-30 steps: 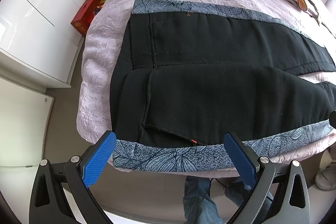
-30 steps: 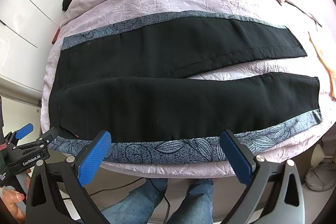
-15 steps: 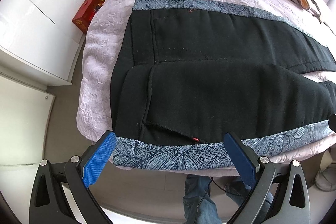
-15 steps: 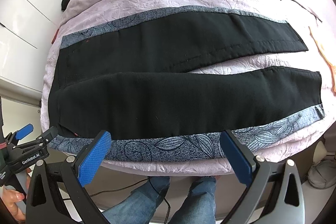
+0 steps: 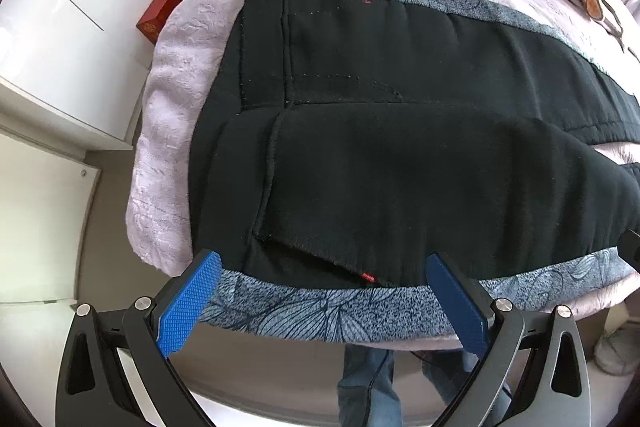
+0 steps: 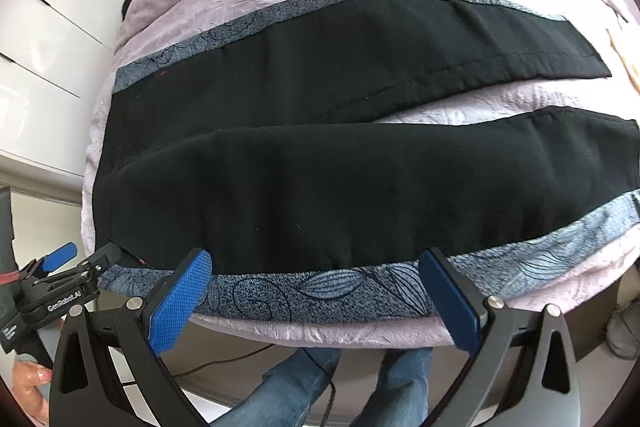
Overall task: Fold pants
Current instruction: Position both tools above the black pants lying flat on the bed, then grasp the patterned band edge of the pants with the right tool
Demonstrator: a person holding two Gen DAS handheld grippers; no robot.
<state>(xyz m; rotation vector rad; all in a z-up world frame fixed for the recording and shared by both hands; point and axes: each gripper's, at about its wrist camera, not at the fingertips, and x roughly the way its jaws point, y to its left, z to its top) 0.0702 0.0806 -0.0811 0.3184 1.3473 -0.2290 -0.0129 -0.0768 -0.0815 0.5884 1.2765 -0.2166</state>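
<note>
Left wrist view: left gripper (image 5: 320,287) hangs over near edge of the bed (image 5: 168,147), jaws spread wide w/ nothing between them, blue pads on either side of the waist end of the black pants (image 5: 400,167). Pants lie flat across the lilac bedspread, waist toward the white cabinets (image 5: 52,39), grey leaf-print side stripe (image 5: 320,311) running along the near edge right below the gripper, not touching as far as I can tell. Small red tag (image 5: 367,278) sits at the pocket corner. Red box (image 5: 166,7) on floor beside bed. Right wrist view: right gripper (image 6: 316,287) also wide open, empty, hovering over the near leg's stripe approx. mid-length. Legs splay apart toward the right, bedspread showing between them. Person's jeans (image 6: 304,379) show below the bed edge.
</note>
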